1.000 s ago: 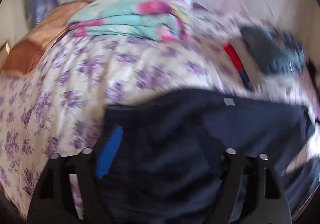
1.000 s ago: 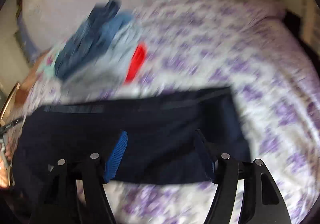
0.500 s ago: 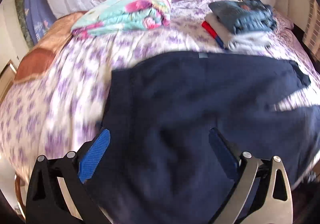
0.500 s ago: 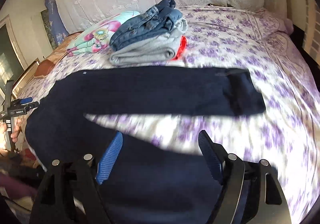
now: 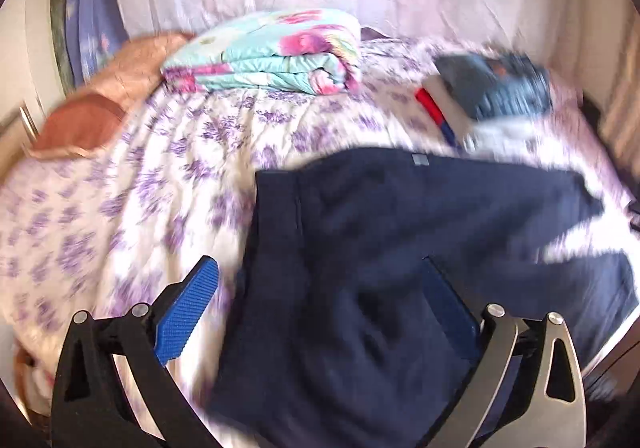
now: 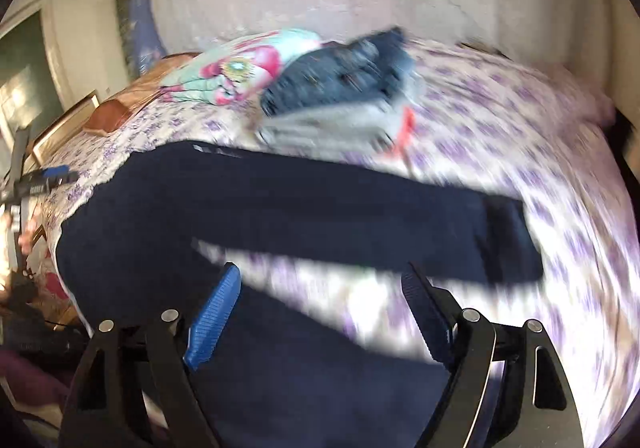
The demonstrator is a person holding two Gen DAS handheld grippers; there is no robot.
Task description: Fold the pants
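Note:
Dark navy pants (image 5: 392,240) lie spread on the purple-flowered bed, waistband to the left, the two legs parted toward the right. My left gripper (image 5: 320,300) is open and empty above the waist area; its left blue pad (image 5: 188,312) is over the bedsheet, its right one over the fabric. In the right wrist view the pants (image 6: 280,203) run across the bed, the far leg ending at a cuff (image 6: 512,240). My right gripper (image 6: 320,312) is open and empty above the near leg and the gap between the legs. The left gripper also shows at the far left (image 6: 44,179).
A folded floral blanket (image 5: 272,55) lies at the bed's head. A stack of folded jeans and grey clothes (image 5: 492,95) with a red item sits behind the pants, also seen in the right wrist view (image 6: 340,91). A brown cushion (image 5: 80,123) is at the left.
Both grippers have kept moving over the spread pants and both views are blurred. The left gripper has shifted left, so its left pad is now over the sheet. Both stay open.

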